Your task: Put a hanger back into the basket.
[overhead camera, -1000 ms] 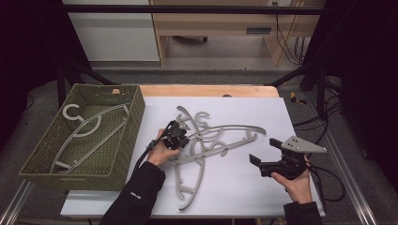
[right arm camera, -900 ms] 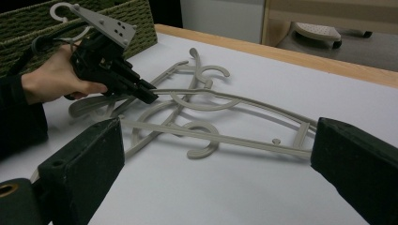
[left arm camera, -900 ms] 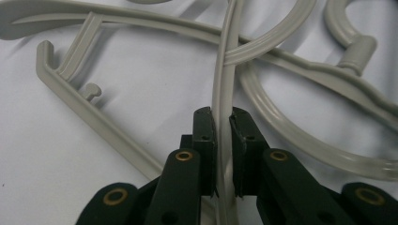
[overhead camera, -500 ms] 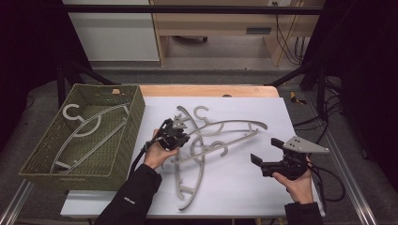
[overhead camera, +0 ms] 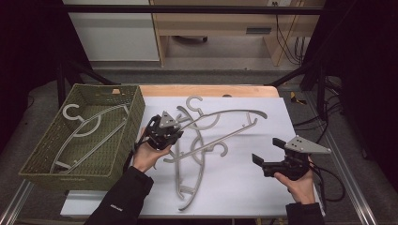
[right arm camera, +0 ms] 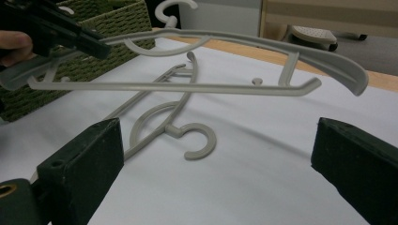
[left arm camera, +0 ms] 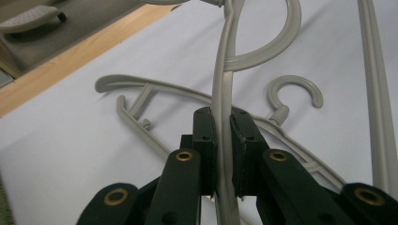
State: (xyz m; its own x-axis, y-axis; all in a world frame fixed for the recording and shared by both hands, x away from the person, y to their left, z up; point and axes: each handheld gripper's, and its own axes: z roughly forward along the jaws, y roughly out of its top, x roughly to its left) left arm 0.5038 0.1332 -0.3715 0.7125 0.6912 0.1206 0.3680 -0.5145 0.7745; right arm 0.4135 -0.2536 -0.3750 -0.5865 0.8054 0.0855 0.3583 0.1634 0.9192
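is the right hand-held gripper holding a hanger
No, the right hand-held gripper has its jaws wide apart with nothing between them, while the lifted hanger is clamped by the left hand-held gripper.

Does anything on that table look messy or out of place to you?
Yes. The grey hangers on the white table lie crossed in a tangled heap, while one hanger lies flat in the green basket. The left gripper holds a hanger lifted off the pile.

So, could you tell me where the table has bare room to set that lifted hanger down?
Bare white table lies between the hanger pile and the right gripper, and along the far right edge. Crowded: the centre-left tangle beside the left gripper, and the basket, holding a hanger already.
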